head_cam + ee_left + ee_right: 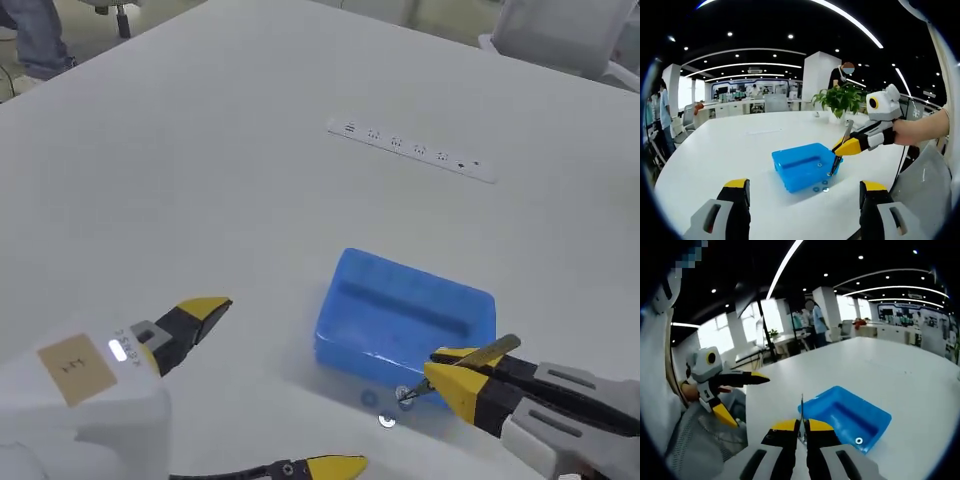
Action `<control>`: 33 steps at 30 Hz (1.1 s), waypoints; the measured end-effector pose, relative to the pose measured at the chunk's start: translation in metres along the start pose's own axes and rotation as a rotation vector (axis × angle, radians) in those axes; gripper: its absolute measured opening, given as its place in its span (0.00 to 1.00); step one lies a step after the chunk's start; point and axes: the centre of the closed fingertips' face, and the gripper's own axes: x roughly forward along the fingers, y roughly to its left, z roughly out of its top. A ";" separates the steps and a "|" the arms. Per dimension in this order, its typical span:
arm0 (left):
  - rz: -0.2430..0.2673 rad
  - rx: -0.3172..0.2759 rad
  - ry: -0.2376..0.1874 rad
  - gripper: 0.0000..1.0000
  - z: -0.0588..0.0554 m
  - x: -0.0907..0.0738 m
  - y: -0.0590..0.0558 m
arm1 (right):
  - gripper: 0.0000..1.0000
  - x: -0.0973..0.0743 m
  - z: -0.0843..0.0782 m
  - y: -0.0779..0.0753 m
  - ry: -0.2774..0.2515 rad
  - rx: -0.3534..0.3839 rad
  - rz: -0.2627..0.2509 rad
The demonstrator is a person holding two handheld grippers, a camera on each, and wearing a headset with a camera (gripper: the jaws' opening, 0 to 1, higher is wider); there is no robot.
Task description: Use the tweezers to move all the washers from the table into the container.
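Observation:
A blue container sits on the white table. Two washers lie on the table just in front of it. My right gripper is shut on metal tweezers, whose tips point down beside those washers, at the container's front wall. The right gripper view has the tweezers between my shut jaws and one washer inside the container. My left gripper stands open and holds nothing, left of the container. In the left gripper view the washers lie before the container.
A white power strip lies on the table beyond the container. Chairs stand at the far right edge. A potted plant stands behind the table, and people are in the room beyond it.

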 end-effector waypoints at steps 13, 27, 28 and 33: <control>0.005 -0.003 -0.002 0.92 0.000 0.000 0.001 | 0.02 -0.007 0.034 -0.015 -0.112 0.048 -0.027; 0.008 -0.004 0.000 0.92 0.000 0.000 0.002 | 0.03 0.000 0.022 -0.071 -0.070 0.193 -0.150; 0.008 -0.004 0.001 0.92 0.000 0.000 0.002 | 0.03 0.001 0.020 -0.073 -0.060 0.199 -0.155; 0.009 -0.005 0.003 0.92 -0.001 0.000 0.002 | 0.03 0.010 0.007 -0.084 0.006 0.198 -0.179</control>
